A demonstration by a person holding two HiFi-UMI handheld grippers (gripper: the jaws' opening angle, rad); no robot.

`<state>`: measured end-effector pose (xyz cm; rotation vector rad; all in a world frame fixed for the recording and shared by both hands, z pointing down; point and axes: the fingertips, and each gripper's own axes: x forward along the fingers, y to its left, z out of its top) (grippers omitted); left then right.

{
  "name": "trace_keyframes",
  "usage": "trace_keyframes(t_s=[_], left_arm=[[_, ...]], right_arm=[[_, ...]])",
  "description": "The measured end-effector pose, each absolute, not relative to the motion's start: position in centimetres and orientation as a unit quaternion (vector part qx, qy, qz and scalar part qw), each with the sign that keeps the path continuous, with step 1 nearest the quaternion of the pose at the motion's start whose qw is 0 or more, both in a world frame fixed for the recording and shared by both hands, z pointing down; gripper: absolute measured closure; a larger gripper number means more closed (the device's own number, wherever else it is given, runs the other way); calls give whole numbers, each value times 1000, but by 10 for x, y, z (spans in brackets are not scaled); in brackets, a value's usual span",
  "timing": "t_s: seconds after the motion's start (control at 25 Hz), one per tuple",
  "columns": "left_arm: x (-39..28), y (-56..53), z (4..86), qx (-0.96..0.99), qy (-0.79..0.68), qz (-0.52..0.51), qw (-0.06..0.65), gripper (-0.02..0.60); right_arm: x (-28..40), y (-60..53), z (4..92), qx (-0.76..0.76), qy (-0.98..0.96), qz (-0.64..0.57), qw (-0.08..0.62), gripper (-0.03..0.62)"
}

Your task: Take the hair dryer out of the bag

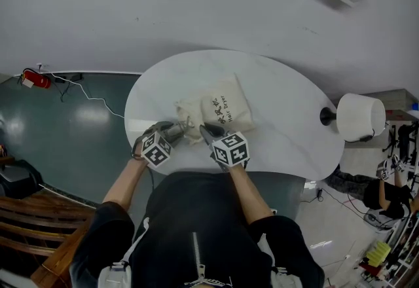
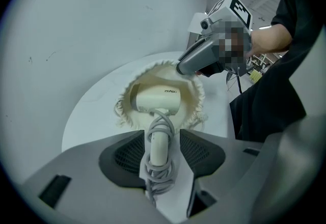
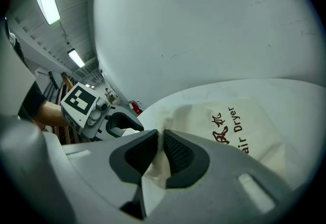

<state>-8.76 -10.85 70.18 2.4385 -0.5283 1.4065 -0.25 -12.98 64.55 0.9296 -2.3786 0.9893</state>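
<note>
Left fingers point(image 2: 125, 157) clenched on hair dryer point(image 2: 155, 100) handle, cord wrapped round it (grip sits low on handle). Handle axis runs straight out from fingertips. Head just beyond them, sitting in bag point(image 2: 197, 98) mouth, not yet clear. Right fingers point(image 3: 179, 152) pinch bag rim fabric, just beside left fingertips. Judgement: draw back along handle axis, up off surface point(image 1: 288, 136). Near surface edge close behind both; room above open.

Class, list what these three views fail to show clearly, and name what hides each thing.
Left gripper view: the plug of the cord, lost under the left gripper.
Right gripper view: the start of the lettering on the bag, covered by the right gripper.
Head view: the hair dryer, behind both grippers.
</note>
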Motion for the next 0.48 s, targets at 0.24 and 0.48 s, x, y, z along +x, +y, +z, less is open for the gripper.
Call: trace_keyframes(t_s=[0.24,0.48], left_arm=[[-68,-114,705,843,-172,492,131,376],[-53,-120,711,842,-168,495,133,376]], right_arm=[[-2,-130,645,334,-851,354,199,554],[-2,-131,644,334,-851,353,199,554]])
